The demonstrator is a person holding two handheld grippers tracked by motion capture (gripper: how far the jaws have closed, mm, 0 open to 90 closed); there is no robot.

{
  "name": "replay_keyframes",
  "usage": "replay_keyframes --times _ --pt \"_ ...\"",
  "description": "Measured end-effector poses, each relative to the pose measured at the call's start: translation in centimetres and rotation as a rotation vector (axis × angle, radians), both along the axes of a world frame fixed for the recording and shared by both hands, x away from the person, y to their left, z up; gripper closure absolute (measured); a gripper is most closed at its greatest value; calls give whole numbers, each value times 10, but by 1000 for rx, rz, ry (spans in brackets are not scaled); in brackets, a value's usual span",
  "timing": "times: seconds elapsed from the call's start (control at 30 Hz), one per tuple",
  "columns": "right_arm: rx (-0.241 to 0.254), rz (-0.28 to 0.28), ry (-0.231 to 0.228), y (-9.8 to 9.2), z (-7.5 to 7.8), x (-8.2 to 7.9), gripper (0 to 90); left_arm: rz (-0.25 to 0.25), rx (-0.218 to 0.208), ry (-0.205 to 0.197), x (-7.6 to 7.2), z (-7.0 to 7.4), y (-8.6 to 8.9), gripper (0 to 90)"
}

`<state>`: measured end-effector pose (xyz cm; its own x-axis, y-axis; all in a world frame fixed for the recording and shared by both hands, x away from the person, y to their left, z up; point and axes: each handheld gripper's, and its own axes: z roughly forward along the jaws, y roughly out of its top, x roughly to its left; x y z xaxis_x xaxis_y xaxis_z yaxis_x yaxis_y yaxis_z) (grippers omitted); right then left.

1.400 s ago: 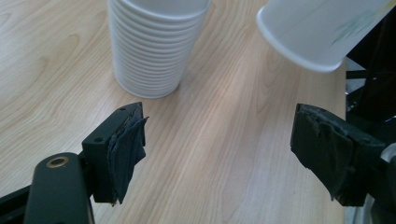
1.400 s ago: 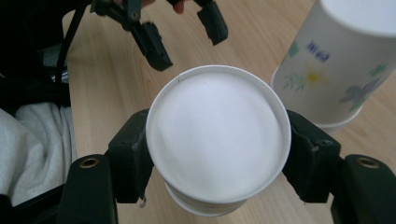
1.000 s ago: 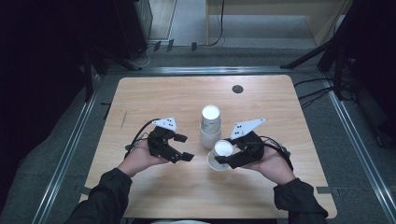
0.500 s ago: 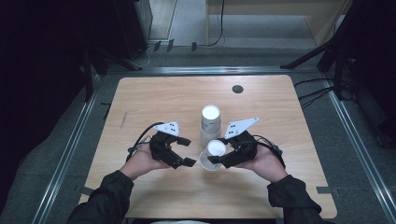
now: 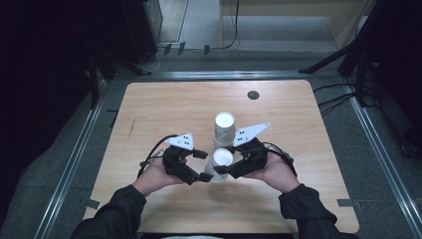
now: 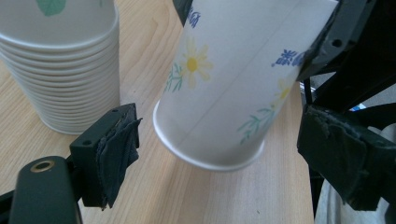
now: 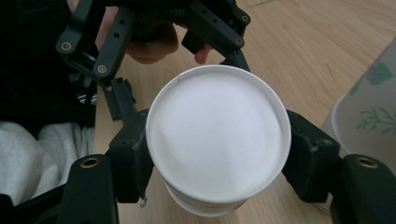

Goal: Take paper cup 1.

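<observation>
Spanning the frame: pale wooden table (image 5: 308,199), dark floor (image 5: 45,74).

- No words, brand names, numbers or signs can be read anywhere in these views.
- The paper cup (image 6: 224,88), in the middle of the left gripper view, carries only printed flowers and leaves: a yellow and white daisy, blue sprigs, green stems. There is no lettering among them.
- The stack of cups (image 6: 60,60), at the upper left of that view, shows a green leaf print and no writing.
- The grey plates (image 5: 251,133) on the grippers, near the middle of the high view, bear small dark dots that cannot be made out as characters.
</observation>
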<state>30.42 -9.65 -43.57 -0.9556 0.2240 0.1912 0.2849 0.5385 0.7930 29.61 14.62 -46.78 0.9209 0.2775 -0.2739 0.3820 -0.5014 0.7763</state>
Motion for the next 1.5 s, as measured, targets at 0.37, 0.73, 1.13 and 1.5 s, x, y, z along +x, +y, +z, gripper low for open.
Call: replay_keyframes --times 0.37,0.73,1.13,1.5 --pt "48 8 39 7 5 -2 337 -21 -39 -16 -5 2 -4 140" --pt "85 24 65 12 6 -2 340 -42 -39 -46 -8 3 -5 229" --pt "107 22 72 10 8 -2 335 -47 -36 -77 -9 7 -4 279" --pt "71 21 26 1 5 -3 225 -10 37 -77 -4 13 9 274"
